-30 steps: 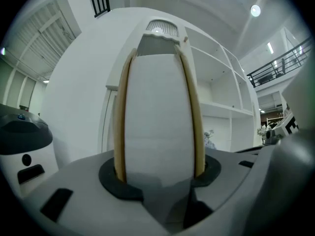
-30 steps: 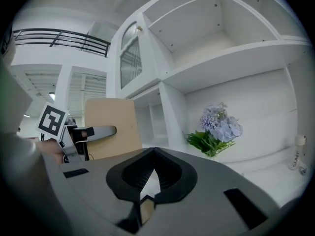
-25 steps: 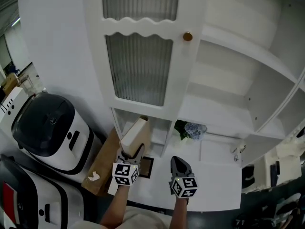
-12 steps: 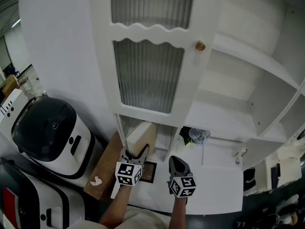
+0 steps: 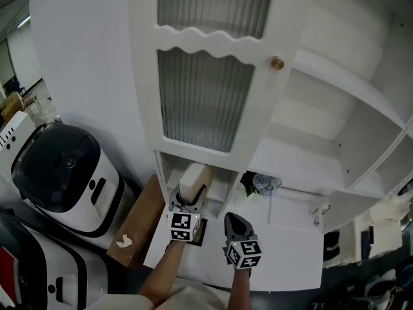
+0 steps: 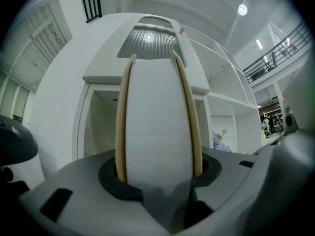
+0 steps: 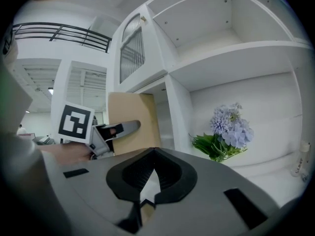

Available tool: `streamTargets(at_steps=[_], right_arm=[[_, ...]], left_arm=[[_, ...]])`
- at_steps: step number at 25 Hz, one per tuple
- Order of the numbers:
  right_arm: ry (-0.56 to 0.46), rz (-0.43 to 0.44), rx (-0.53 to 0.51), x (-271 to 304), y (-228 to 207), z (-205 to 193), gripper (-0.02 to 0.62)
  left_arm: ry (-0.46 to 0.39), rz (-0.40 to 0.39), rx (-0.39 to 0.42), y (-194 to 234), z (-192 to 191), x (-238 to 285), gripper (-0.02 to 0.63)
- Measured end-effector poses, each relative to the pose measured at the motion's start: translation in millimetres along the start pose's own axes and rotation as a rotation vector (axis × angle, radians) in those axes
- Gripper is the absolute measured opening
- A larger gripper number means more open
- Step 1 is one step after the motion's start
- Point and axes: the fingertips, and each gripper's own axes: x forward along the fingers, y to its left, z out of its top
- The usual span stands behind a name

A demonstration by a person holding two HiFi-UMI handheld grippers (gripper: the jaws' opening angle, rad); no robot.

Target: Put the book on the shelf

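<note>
The book [image 5: 193, 177] has tan covers and a white page block. My left gripper [image 5: 188, 197] is shut on its lower end and holds it upright at the mouth of the low cubby [image 5: 169, 170] under the glass door. In the left gripper view the book [image 6: 157, 122] fills the space between the jaws, pressed by both pads. My right gripper [image 5: 237, 223] hovers just right of it over the white counter, shut with nothing in it. In the right gripper view the book's tan cover [image 7: 134, 118] and the left gripper [image 7: 119, 128] show at the left.
A ribbed glass door [image 5: 205, 99] with a brass knob [image 5: 277, 62] stands above the cubby. Bare white shelves [image 5: 322, 118] open to the right. Blue flowers [image 5: 261, 183] and a small bottle [image 5: 316, 210] stand on the counter. White-and-black appliances [image 5: 61, 173] and a brown board [image 5: 139, 219] are at the left.
My left gripper has carried the book forward from in front of the cabinet to the cubby's opening, and the book now stands straighter. The right gripper has stayed beside it, shut.
</note>
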Motion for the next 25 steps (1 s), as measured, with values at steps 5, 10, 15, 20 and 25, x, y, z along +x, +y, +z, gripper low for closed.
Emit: streamTargets(at_steps=[5,10,15,20,25], right_arm=[[-0.001,-0.005,-0.018,-2,-3,6,0.026],[0.005,-0.004,-0.019,3,-4,5,0.026],[0.009,0.01,-0.033,6,3,8,0.026],[-0.003,-0.012,-0.046,-3,-1,15,0.026],[-0.005,-0.044,-0.037,-16,-8,14,0.026]], left_arm=[[0.04,-0.029,0.025,-9,-7,34,0.238],[0.066,-0.067,-0.003,-13,-13,59,0.236],[0.054,-0.068,-0.002,-12,-17,86,0.236],[0.067,-0.075,-0.01,-14,-17,106,0.236],[0.07,-0.084,-0.01,-13,-17,120,0.236]])
